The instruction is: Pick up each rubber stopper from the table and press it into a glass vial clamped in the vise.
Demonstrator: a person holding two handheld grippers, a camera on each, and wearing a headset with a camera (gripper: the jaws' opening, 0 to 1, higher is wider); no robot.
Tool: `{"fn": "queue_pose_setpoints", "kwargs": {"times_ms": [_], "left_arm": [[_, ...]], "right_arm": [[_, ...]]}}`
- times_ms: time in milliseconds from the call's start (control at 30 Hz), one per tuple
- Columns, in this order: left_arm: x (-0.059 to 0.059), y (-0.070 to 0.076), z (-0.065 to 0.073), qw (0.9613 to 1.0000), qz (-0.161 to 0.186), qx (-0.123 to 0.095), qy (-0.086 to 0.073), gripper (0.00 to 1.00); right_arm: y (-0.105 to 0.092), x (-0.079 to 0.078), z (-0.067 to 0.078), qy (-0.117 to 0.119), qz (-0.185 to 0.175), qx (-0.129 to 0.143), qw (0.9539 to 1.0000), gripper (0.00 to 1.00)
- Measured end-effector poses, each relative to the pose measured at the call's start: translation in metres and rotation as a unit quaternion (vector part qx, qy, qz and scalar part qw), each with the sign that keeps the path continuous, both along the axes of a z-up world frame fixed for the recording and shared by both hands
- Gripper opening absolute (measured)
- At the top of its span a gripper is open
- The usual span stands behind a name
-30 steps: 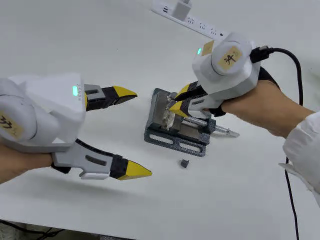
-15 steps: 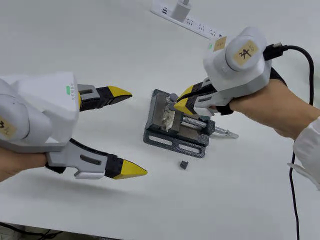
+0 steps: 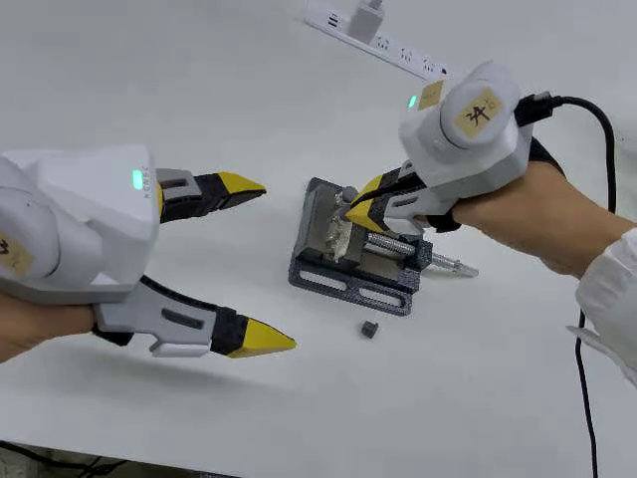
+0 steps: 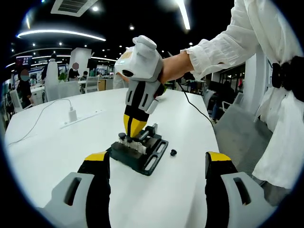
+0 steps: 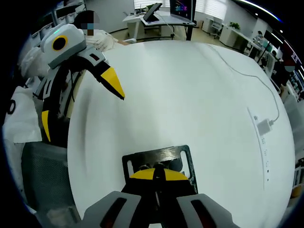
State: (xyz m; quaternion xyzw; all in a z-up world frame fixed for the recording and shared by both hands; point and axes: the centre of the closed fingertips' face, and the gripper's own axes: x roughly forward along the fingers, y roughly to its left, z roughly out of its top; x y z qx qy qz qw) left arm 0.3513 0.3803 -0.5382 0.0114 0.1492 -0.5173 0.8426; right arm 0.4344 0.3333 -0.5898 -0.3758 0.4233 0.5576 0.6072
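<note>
Right gripper [image 3: 356, 207]: jaws closed, tips over vise [image 3: 343, 282].
Left gripper [image 3: 279, 264]: jaws wide, empty.
Stopper [image 3: 368, 329]: loose, 6 o'clock of vise, 4 o'clock of left gripper.

The left gripper [image 3: 269, 264] hovers above the white desk [image 3: 199, 80] with its yellow-tipped jaws spread wide, well apart from the dark grey vise [image 3: 348, 284]. The right gripper [image 3: 356, 206] reaches over the vise with its jaws pressed together, the tips just beside a grey stopper [image 3: 347, 194] at the vise's top. A glass vial [image 3: 331, 237] sits clamped between the vise's plates. A loose rubber stopper [image 3: 369, 330] lies on the desk near the vise's base. A power strip [image 3: 388, 42] lies at the far edge.
</note>
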Motion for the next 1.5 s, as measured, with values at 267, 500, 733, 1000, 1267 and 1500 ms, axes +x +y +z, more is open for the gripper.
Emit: {"fn": "queue_pose_setpoints", "kwargs": {"times_ms": [267, 500, 733, 1000, 1267, 1500], "left_arm": [[0.0011, -0.0004, -0.0004, 1.0, 0.0, -0.001, 0.0, 0.81], [0.002, -0.0012, -0.0002, 1.0, 0.001, -0.005, 0.0, 0.8], [0.0037, -0.0009, 0.0009, 1.0, 0.002, -0.007, -0.001, 0.79], [0.0046, -0.0005, 0.0019, 1.0, 0.002, -0.007, -0.003, 0.78], [0.0061, -0.0011, 0.0017, 1.0, 0.004, -0.008, -0.003, 0.78], [0.0075, -0.003, 0.0031, 0.9999, 0.002, -0.008, -0.005, 0.77]], "right_arm": [[0.0011, 0.0003, -0.0007, -0.013, 0.023, -0.012, 0.9996, 0.0], [0.0016, 0.0033, -0.0027, -0.009, 0.026, -0.015, 0.9995, 0.0], [0.0024, 0.002, -0.0034, -0.011, 0.035, -0.032, 0.9988, 0.0], [0.0012, 0.0012, -0.0041, -0.005, 0.039, -0.041, 0.9984, 0.0], [0.0025, 0.0055, -0.0062, 0.01, 0.028, -0.044, 0.9986, 0.0], [0.0005, 0.0054, -0.0073, 0.012, 0.027, -0.046, 0.9985, 0.0]]}}
